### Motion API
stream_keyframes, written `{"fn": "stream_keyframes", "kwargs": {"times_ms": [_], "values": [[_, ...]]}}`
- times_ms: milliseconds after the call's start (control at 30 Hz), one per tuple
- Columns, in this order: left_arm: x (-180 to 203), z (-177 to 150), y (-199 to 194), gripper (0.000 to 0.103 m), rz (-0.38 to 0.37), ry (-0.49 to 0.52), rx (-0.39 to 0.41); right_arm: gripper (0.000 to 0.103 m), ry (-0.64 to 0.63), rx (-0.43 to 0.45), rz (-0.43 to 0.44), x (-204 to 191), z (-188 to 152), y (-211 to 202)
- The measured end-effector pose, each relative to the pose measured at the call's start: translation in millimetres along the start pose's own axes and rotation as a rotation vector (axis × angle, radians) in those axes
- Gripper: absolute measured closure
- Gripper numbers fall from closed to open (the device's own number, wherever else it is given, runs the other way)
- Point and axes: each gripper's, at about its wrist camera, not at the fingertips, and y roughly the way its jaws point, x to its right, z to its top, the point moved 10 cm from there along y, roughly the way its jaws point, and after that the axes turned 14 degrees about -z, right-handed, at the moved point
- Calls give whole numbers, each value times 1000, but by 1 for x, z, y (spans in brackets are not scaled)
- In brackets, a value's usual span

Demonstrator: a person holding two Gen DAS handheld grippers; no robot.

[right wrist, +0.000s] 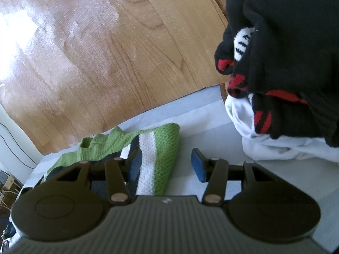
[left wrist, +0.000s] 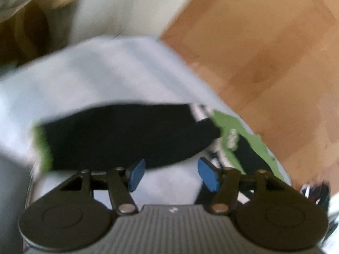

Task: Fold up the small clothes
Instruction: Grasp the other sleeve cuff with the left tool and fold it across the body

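Two hand-held grippers poised over small socks on a pale cloth-covered surface.

The left gripper (left wrist: 170, 174) stands wide apart and empty, just near of a black sock (left wrist: 127, 135) with green trim; this view is blurred. The right gripper (right wrist: 166, 166) is likewise spread wide, holding nothing, its left pad (right wrist: 135, 165) over a green-and-white striped sock (right wrist: 156, 158). A pile of black-and-red socks (right wrist: 286, 48) lies far right on white fabric (right wrist: 275, 148); wooden floor (right wrist: 106, 53) lies beyond.

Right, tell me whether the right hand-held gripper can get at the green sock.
Probably yes: the right hand-held gripper is open, the green sock lies just ahead by its left finger, nothing covers it, and the black sock pile sits off right.
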Motion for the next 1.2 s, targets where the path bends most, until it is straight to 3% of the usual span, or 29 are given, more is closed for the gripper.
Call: {"fn": "stream_keyframes", "kwargs": {"times_ms": [67,200,433,467,533,567,733,833,1000,1133,1200], "values": [[-27,-12,-12,44,-12,-152,14,46,-6,-1,2,-1,0,0],[-56,-19,-39,47,-79,-337,113,45,-10,0,3,-1,0,-1],[-72,1,-46,50,-46,-393,270,45,-5,-2,5,-1,-1,-1],[-73,4,-42,55,-31,-385,284,45,-6,-2,5,-1,-1,-1],[-78,11,-34,85,32,-376,294,45,-4,-3,7,-1,-1,-1],[-82,9,-30,93,46,-390,295,45,-3,-3,8,-1,-1,-1],[-70,18,-28,94,40,-379,297,44,1,-7,12,0,-1,0],[-28,45,-27,94,-19,-282,315,44,-4,-7,12,0,-1,-1],[105,73,8,94,-151,7,264,44,-5,-10,13,-1,-1,-1],[237,29,64,94,-333,283,95,44,-2,-17,22,-1,-1,-1],[291,-22,97,87,-433,423,-77,44,-2,-21,26,-1,-2,-2]]}}
